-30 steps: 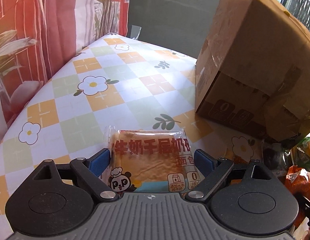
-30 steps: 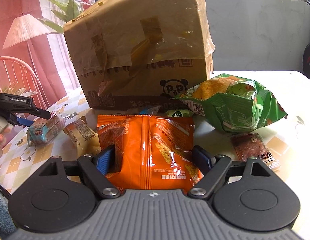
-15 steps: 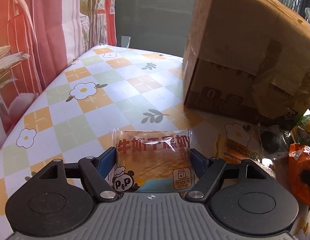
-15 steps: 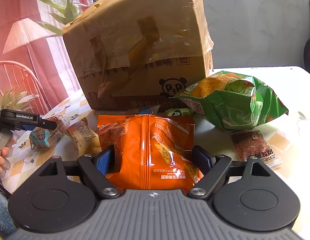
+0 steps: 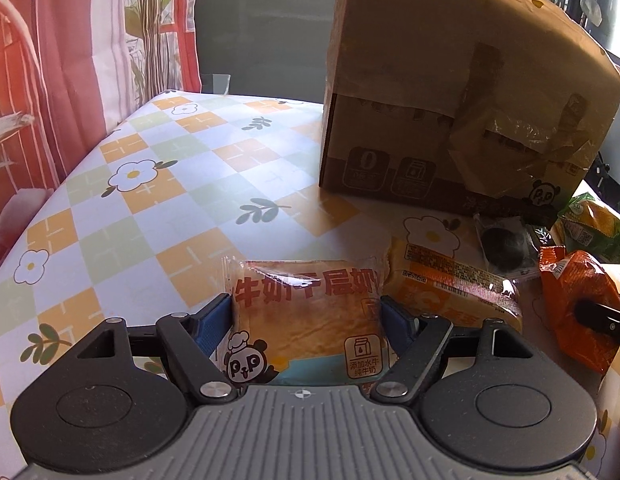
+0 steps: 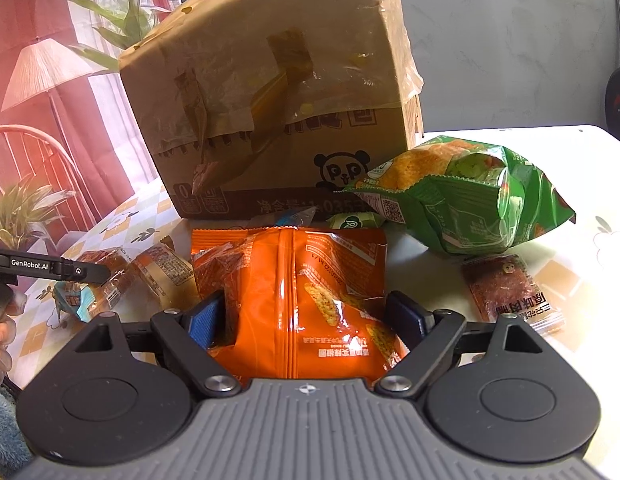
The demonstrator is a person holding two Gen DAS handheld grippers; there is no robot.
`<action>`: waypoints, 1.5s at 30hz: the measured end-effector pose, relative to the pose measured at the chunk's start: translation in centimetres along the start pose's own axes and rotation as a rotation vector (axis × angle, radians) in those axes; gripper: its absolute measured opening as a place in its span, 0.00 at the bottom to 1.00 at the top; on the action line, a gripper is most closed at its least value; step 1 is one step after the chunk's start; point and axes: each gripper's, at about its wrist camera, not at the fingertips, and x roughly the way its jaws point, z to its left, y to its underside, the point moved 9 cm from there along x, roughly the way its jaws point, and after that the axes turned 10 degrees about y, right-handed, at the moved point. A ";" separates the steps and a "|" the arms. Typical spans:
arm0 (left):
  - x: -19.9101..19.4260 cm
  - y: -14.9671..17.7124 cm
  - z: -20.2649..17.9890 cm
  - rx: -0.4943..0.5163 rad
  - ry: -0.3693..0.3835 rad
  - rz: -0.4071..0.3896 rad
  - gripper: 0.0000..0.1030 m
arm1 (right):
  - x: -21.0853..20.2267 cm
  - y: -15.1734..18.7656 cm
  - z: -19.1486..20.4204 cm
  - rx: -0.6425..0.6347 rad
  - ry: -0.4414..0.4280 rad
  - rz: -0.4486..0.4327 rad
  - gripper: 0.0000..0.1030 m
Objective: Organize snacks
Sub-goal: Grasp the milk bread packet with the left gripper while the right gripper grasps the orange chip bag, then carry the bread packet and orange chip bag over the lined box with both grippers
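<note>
The milk bread packet [image 5: 305, 316] sits between the blue pads of the left gripper [image 5: 305, 312], both pads pressed against its sides, so that gripper is closed on it; the packet's far end seems to rest on or hang just over the checked tablecloth [image 5: 157, 208] near the table's front edge, and which of the two cannot be told. Just beside it on the right lies a second bread packet [image 5: 450, 284], then a small dark wrapped snack [image 5: 504, 246]. The right gripper [image 6: 305, 316] has its jaws around the orange chip bag [image 6: 293, 292], the pads touching the crinkled foil on both sides, so it looks to be gripping the bag. Behind these stands the taped cardboard box [image 6: 277, 100], toward the back of the table, with the green chip bag [image 6: 470, 200] leaning at its right corner and a flat dried-meat packet [image 6: 506, 292] in front of that. Judging by this, the step in hand is sorting: each hand has picked one snack to be placed. The next move likely calls for lifting each packet clear of its neighbours and carrying it to its group, with gentle pressure, since the bread is soft and the chip bag is air-filled and slippery.
</note>
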 end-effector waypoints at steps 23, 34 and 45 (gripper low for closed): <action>-1.4 0.4 0.3 -0.013 0.036 -0.021 0.73 | -0.1 0.2 0.9 -0.012 -0.033 0.032 0.81; -5.0 -2.3 0.6 -0.020 0.010 -0.129 0.73 | -3.0 -2.7 1.9 0.002 -0.089 -0.022 0.74; -10.0 -13.0 -3.9 0.128 0.089 -0.356 0.73 | -8.3 -13.7 2.8 0.063 -0.142 -0.264 0.74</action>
